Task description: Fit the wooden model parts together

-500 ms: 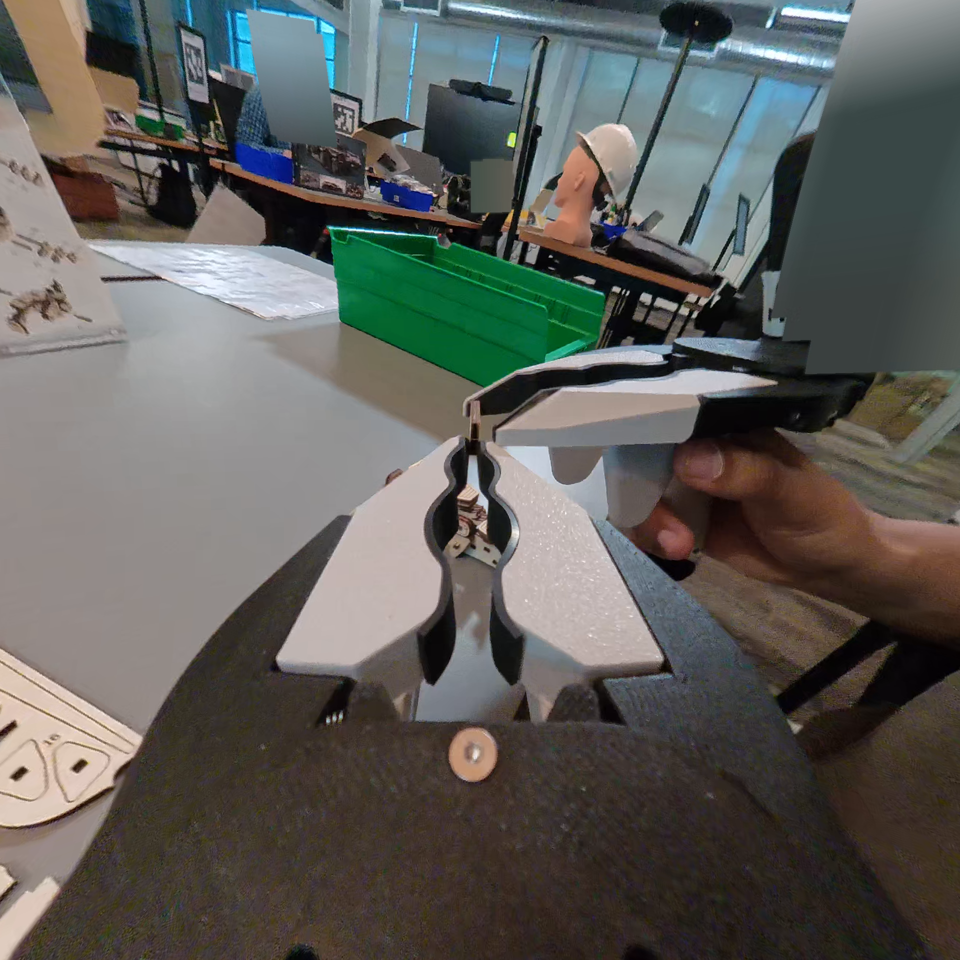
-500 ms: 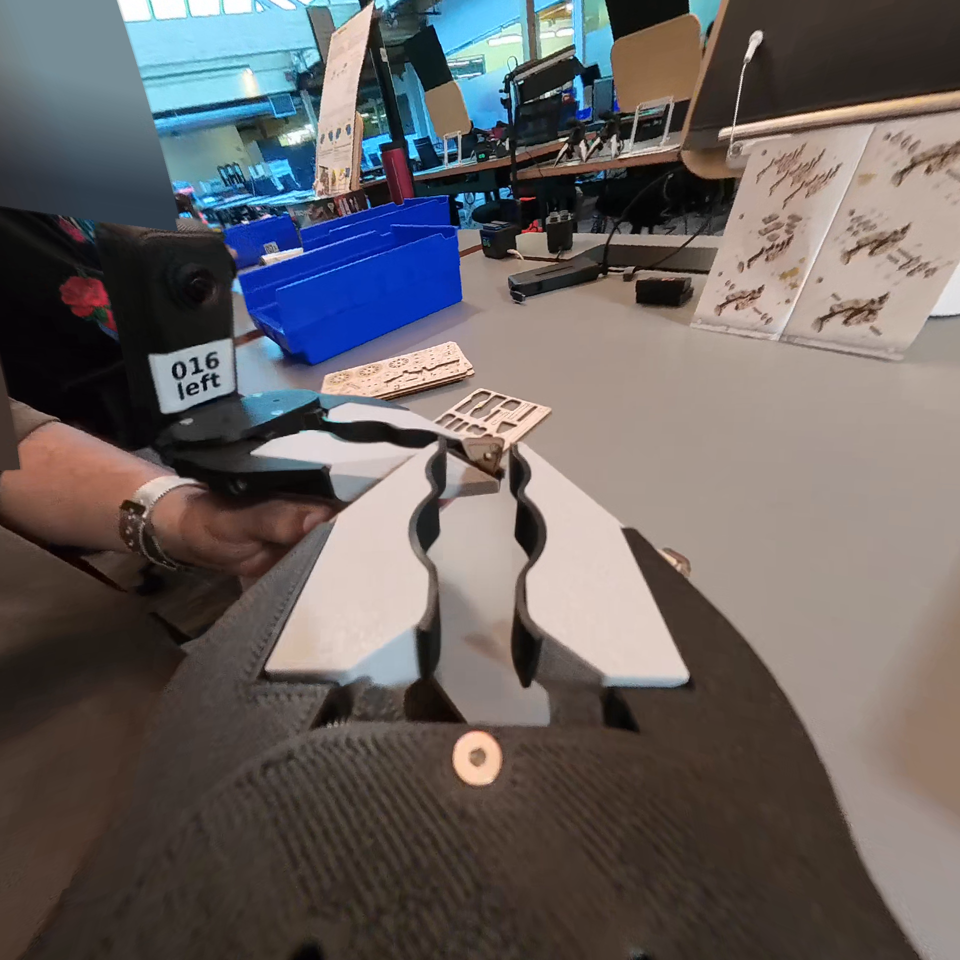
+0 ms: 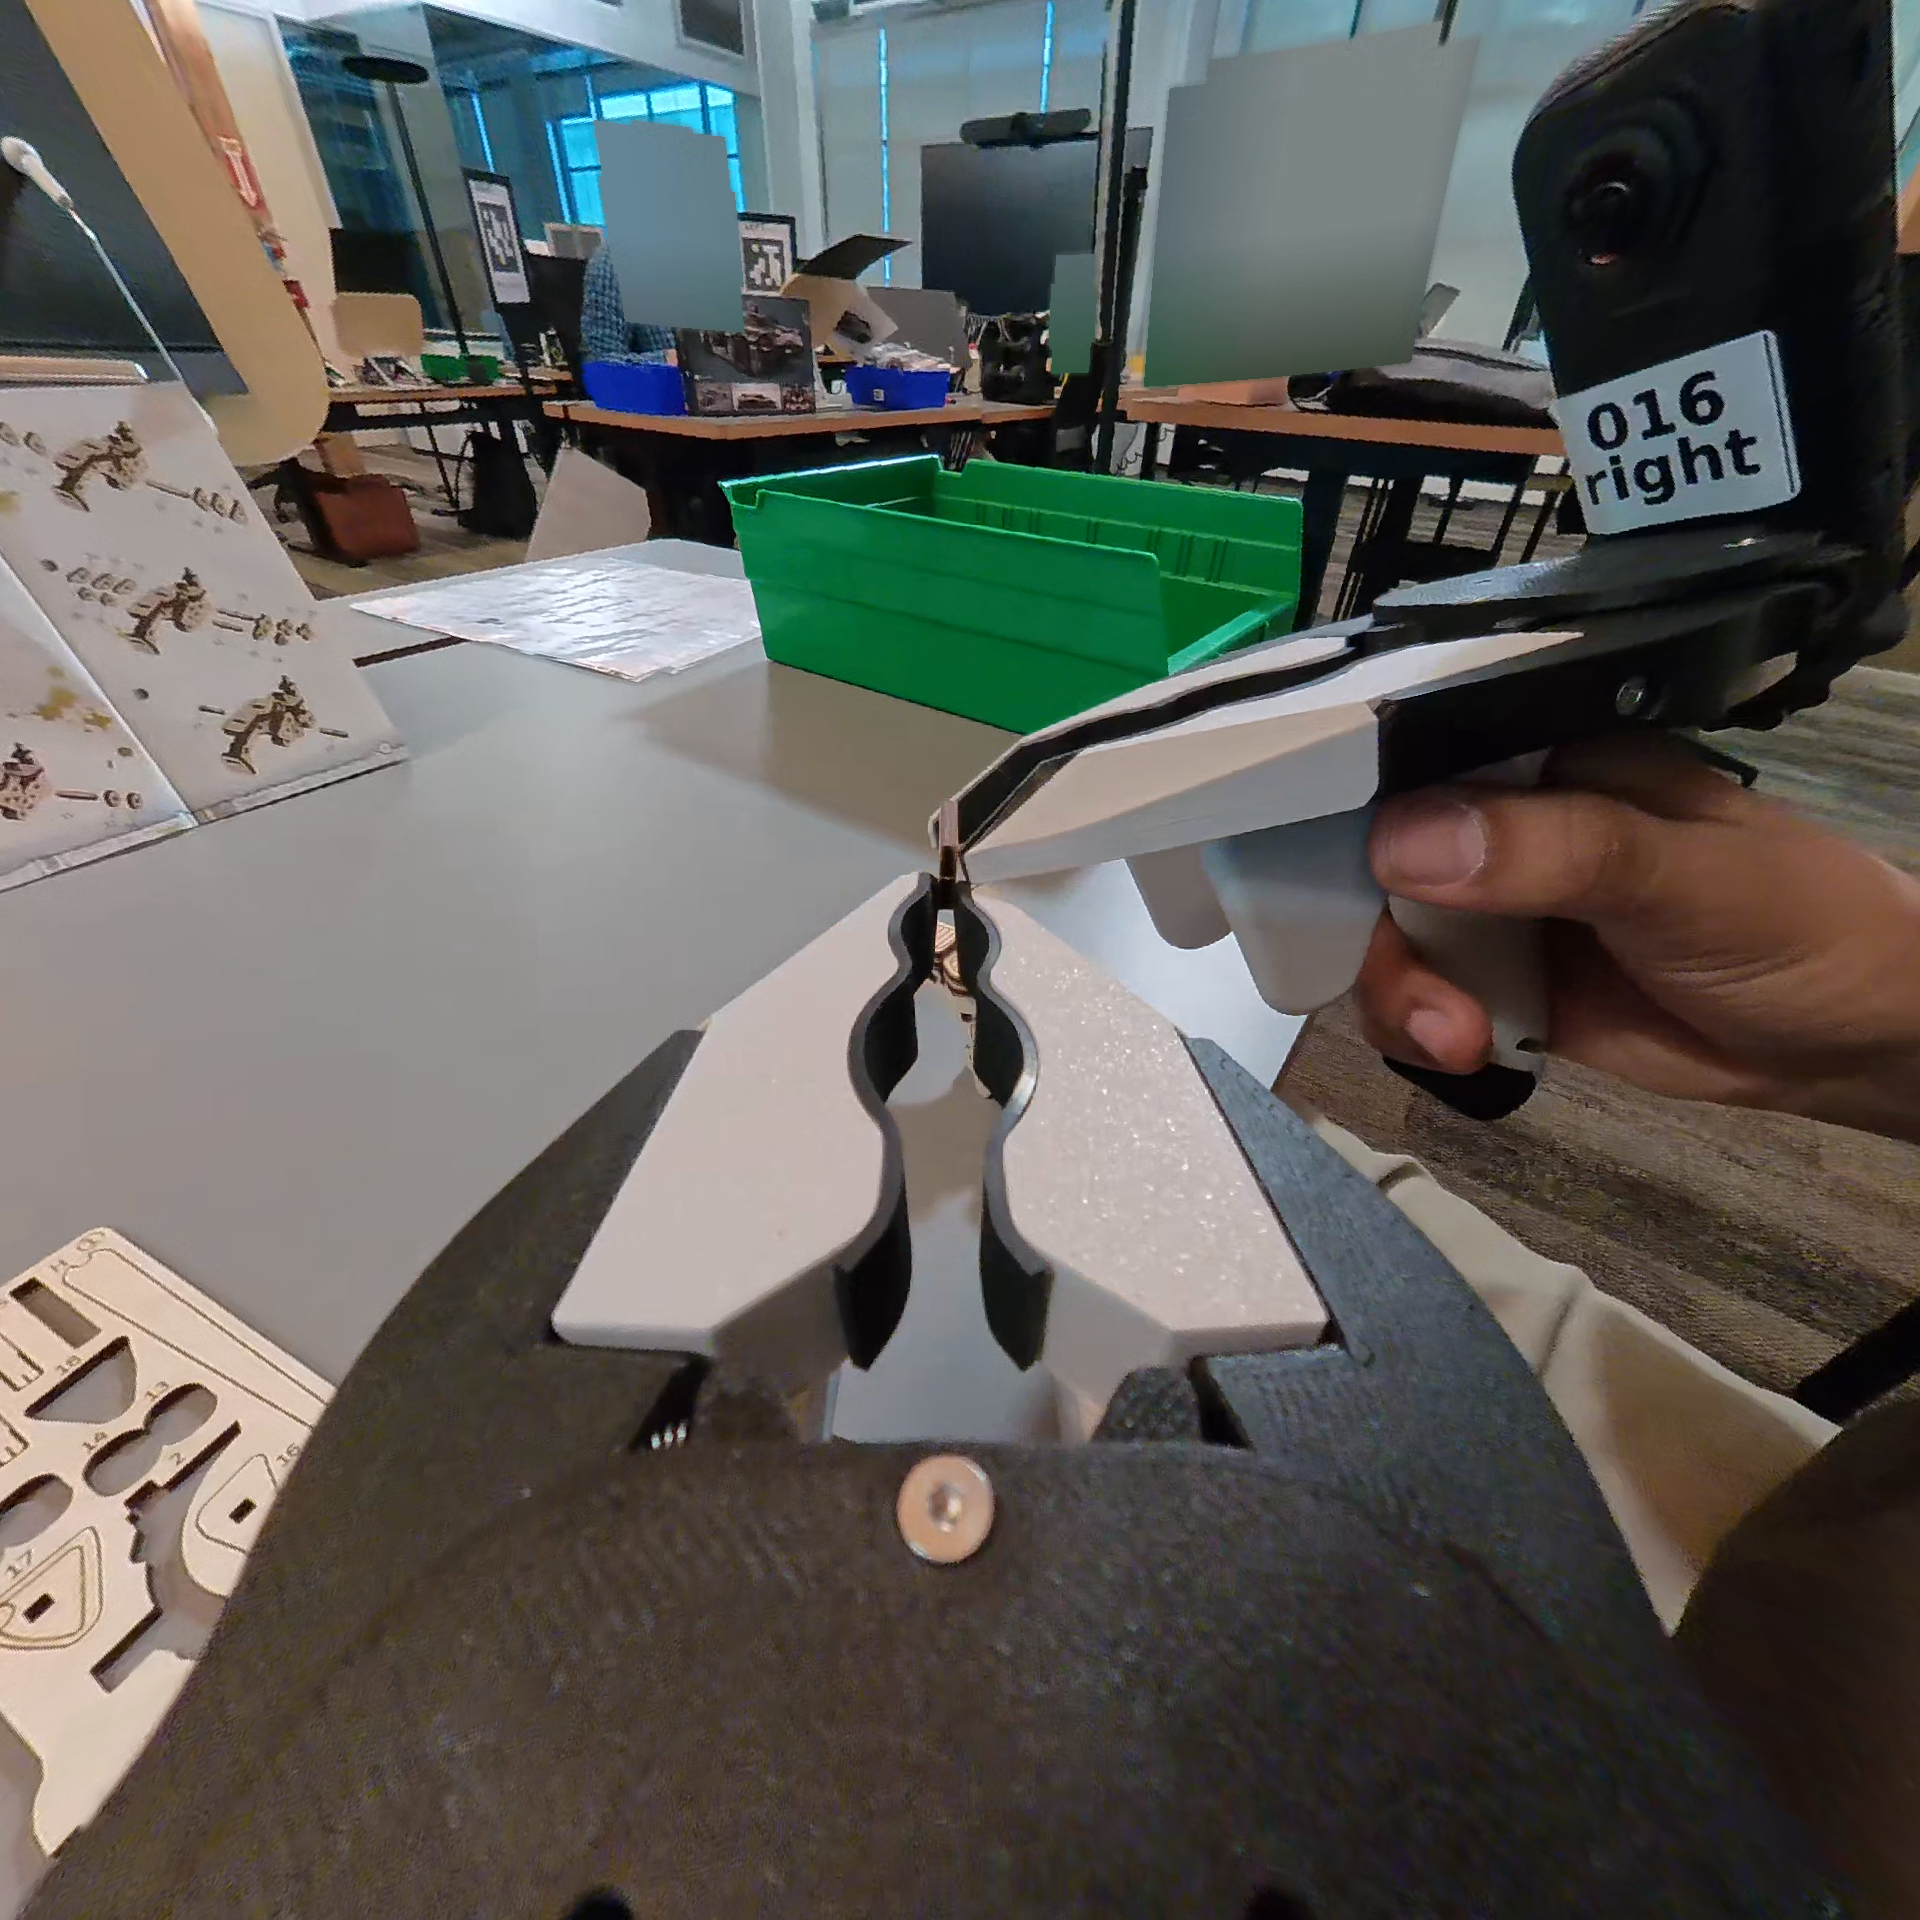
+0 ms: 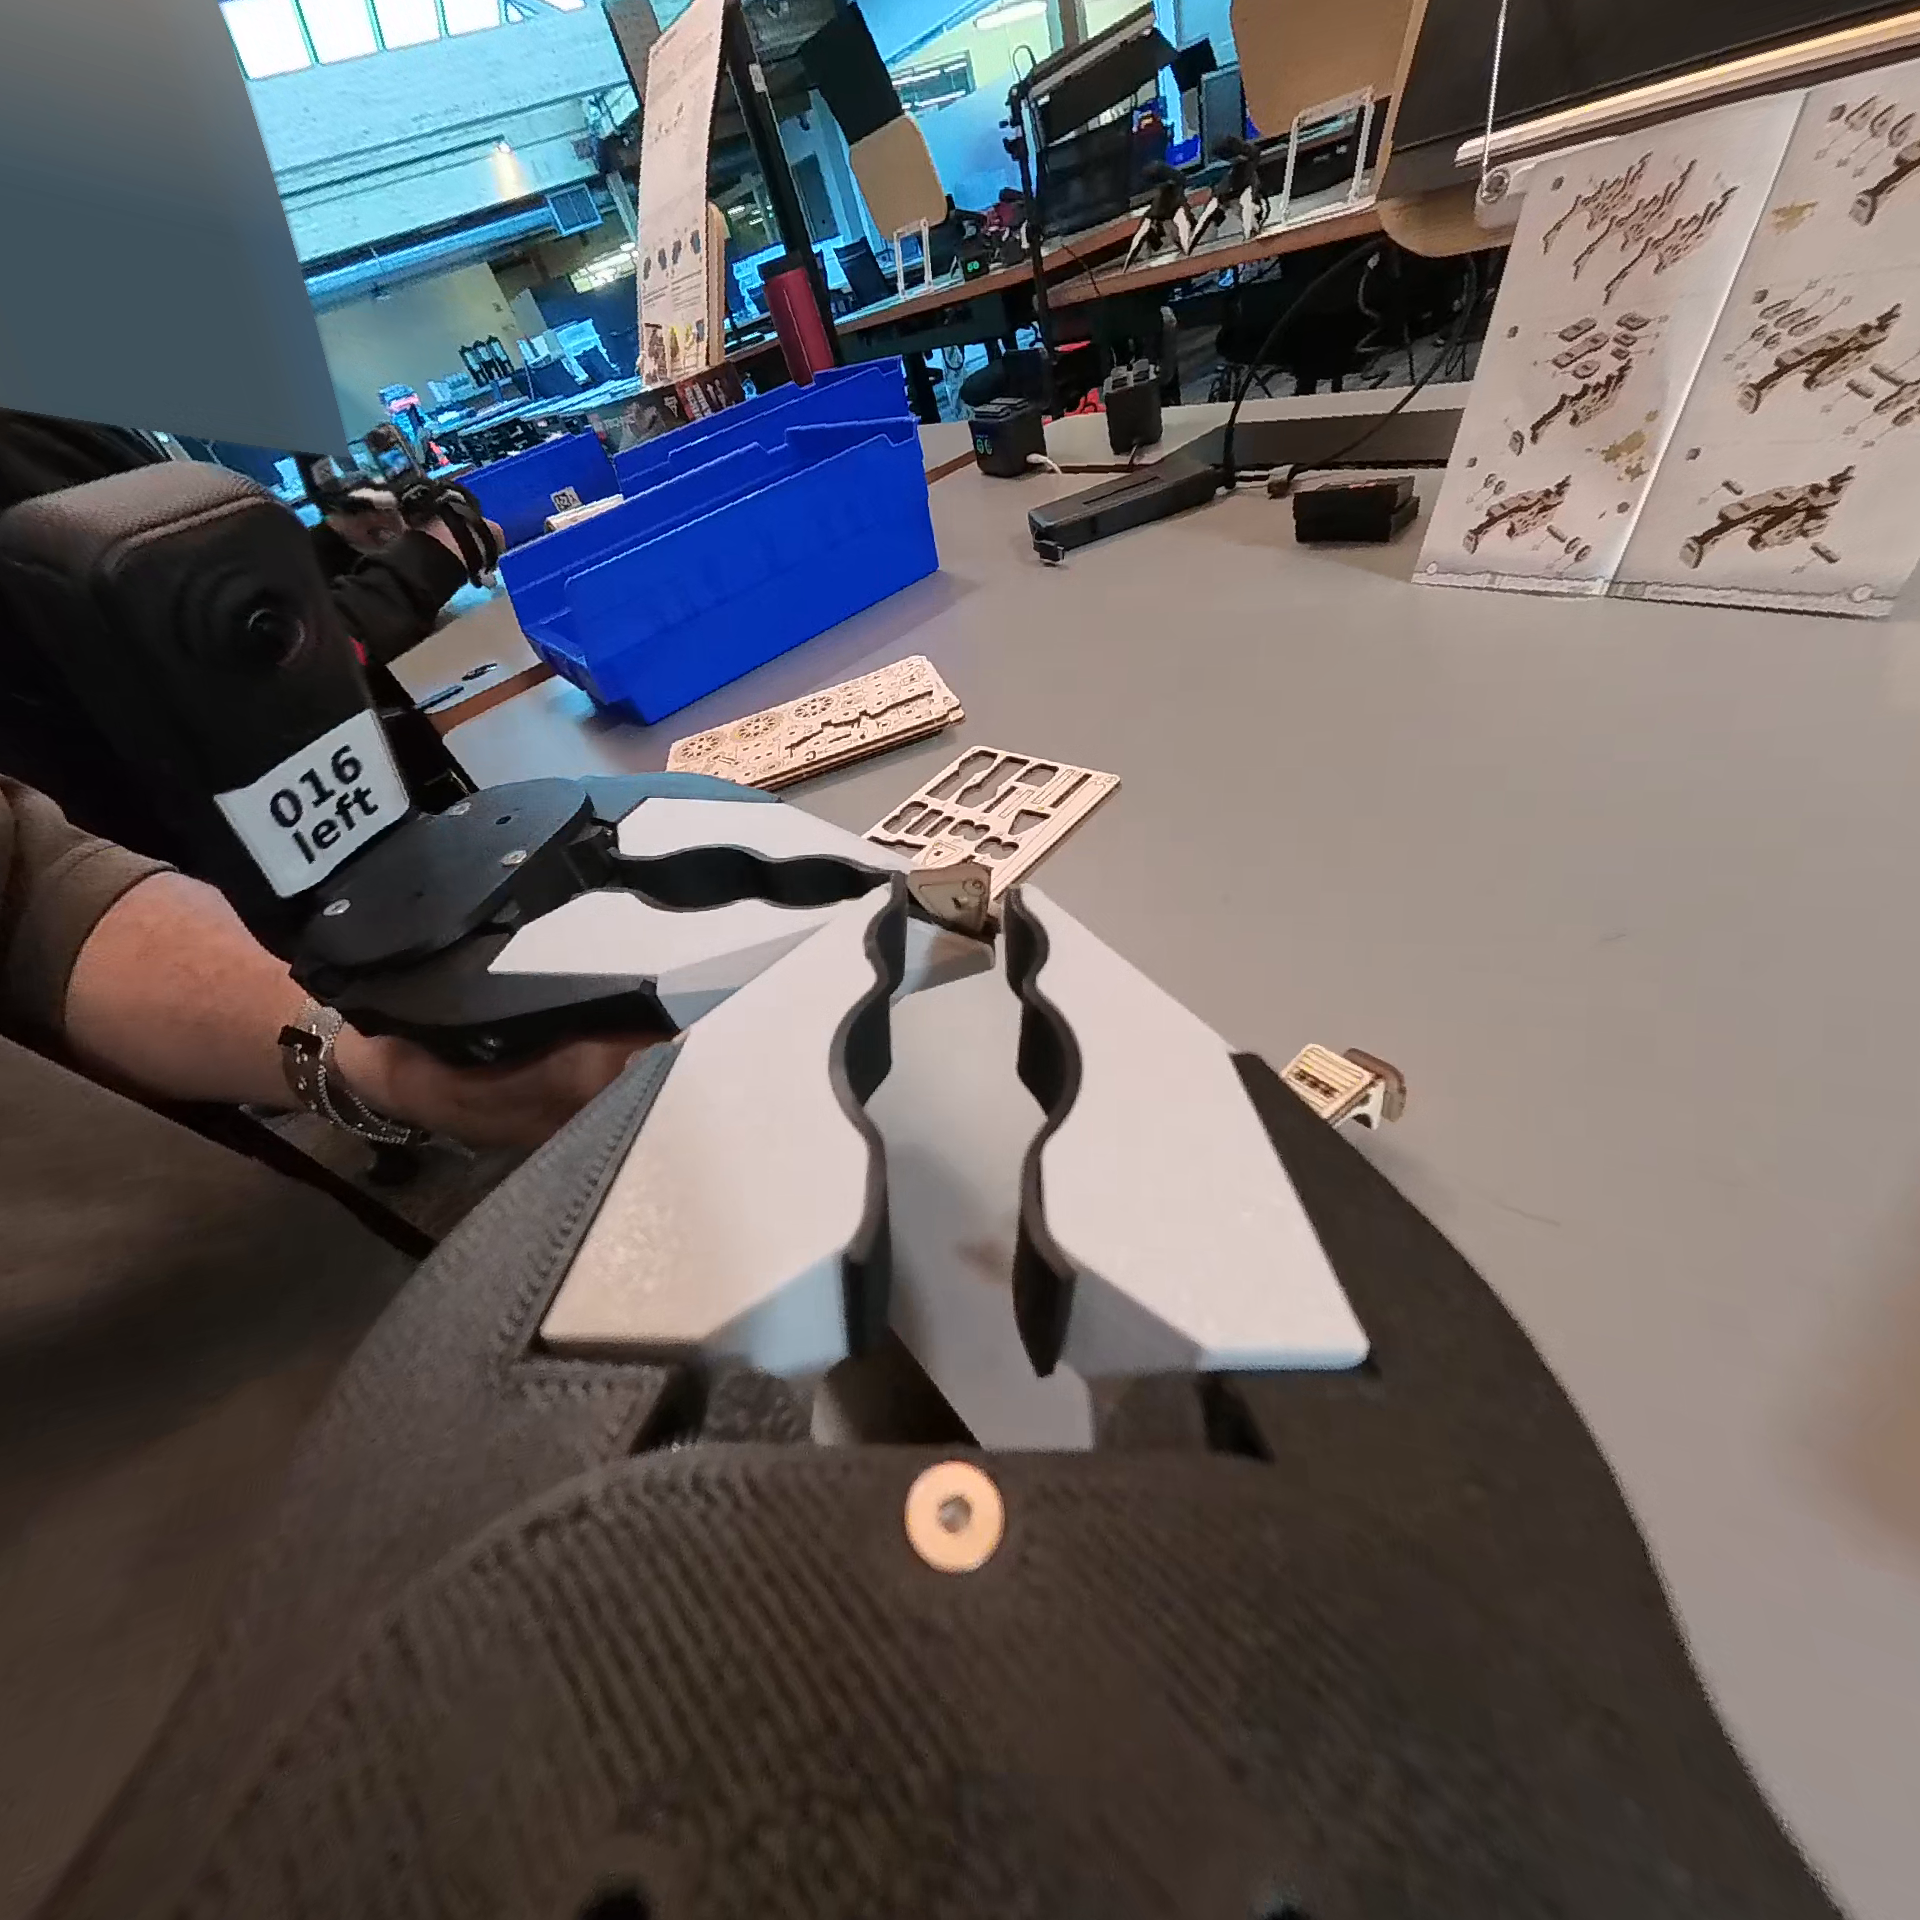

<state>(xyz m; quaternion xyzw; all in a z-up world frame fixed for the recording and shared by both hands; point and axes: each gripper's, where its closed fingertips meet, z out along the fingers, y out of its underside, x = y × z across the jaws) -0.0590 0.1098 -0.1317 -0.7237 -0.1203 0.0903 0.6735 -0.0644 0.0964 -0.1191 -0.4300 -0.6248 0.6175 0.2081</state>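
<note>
Grey table (image 4: 1455, 883), two grippers meeting tip to tip above its edge

Left gripper (image 3: 945, 902) nipped shut on small wooden part (image 4: 951, 902) — right gripper (image 4: 951, 914) slightly parted around it, grip unclear; punched wooden sheet (image 4: 997, 816) just beyond.

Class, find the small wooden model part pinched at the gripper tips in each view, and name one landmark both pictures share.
Left wrist view: the wooden part sits just above centre, between the tips of the left hand-held gripper.
Right wrist view: it lies above centre, at the tips of the right hand-held gripper.
Shared landmark: the instruction sheets standing on the grey table.
</note>
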